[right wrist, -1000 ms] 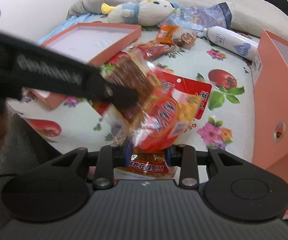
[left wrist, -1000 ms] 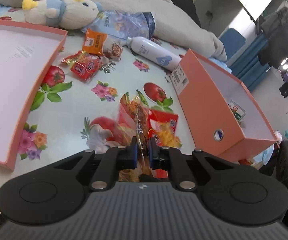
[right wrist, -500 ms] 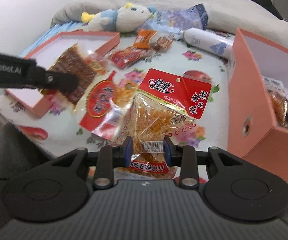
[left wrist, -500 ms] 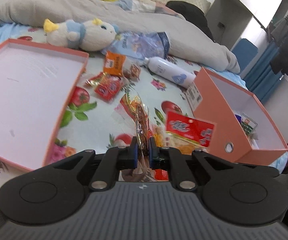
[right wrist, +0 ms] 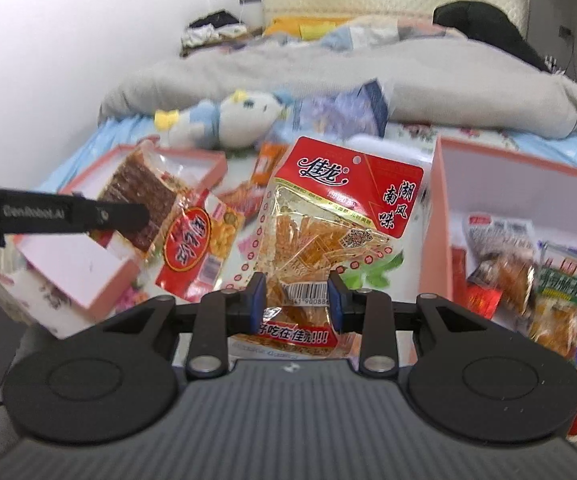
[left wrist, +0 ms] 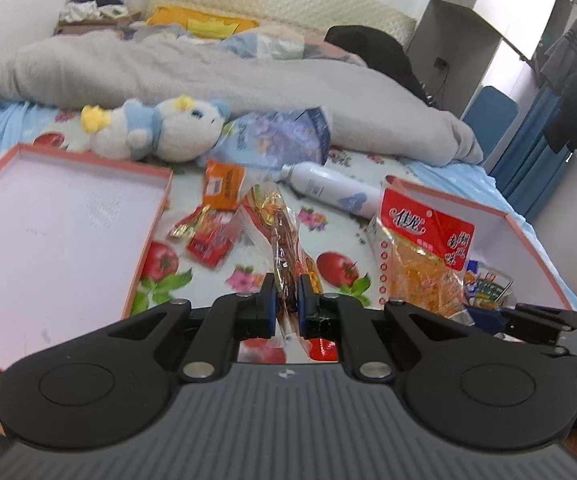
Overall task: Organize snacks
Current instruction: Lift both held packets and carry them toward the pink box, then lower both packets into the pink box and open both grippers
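Left gripper (left wrist: 285,294): fingers narrow, clamped edge-on on a clear spicy-strip packet (right wrist: 168,216), held above the floral sheet (left wrist: 328,240). Right gripper (right wrist: 295,300): fingers pinch a red-topped snack bag (right wrist: 328,216) at its lower end, held beside the open pink box (right wrist: 528,184) containing packets.

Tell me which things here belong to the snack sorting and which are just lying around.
Part of the job:
- red-topped snack bag in the right tongs
- dark jerky packet in the left tongs
- orange box holding snacks
- loose packets on the bed

Lying about:
- plush toy
- white bottle
- grey blanket
- box lid
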A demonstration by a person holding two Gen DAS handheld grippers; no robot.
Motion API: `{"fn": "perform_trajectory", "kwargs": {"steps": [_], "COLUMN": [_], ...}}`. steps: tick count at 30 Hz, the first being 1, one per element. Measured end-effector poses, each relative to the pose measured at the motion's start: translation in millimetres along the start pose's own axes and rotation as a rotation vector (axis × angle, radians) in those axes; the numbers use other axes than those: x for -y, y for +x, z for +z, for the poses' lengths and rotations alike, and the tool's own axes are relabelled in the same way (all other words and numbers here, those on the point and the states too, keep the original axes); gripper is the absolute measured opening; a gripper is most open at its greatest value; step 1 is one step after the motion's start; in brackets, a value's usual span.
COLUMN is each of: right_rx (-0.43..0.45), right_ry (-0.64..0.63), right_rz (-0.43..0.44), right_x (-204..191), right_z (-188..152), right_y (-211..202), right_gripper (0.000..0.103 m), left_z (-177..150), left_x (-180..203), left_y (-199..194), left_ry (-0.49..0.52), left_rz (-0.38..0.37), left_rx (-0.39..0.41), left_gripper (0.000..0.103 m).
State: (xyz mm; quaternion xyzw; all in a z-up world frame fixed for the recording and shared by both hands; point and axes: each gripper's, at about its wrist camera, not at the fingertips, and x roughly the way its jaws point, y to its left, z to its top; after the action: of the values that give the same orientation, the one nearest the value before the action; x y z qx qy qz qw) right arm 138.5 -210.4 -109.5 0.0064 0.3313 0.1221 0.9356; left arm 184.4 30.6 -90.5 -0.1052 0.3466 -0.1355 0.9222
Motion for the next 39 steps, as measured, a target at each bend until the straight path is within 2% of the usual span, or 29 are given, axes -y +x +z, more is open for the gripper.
{"fn": "perform_trajectory", "kwargs": {"steps": [12,26,32,39], "right_rx": [0.155,0.3,0.298,0.217], "right_ry": [0.01,0.035,0.057,0.135], "right_rz": [-0.048,-0.145,-0.214,-0.255], "right_x": [29.5,78.3,111.8,156.1], "right_z": [48.9,79.9,77.2,51.6], "right_y": [-49.4,-97.8,-104.7,-90.2], "right_gripper": [0.035,0.035,0.035,0.035], "left_z": [46.5,88.2,91.7,78.1], "left_x": [49.8,122.8,164.2,204.4], "left_y": [-10.3,-12.2,8.4,58.3], "left_ry": [0.06,0.141,0.173,0.196], "left_rz": [-0.051,-0.149,-0.203,-0.235], "left_rx": [0.076,0.131,0.104,-0.007], "left_gripper": [0.012,0.012,0.012,0.012]}}
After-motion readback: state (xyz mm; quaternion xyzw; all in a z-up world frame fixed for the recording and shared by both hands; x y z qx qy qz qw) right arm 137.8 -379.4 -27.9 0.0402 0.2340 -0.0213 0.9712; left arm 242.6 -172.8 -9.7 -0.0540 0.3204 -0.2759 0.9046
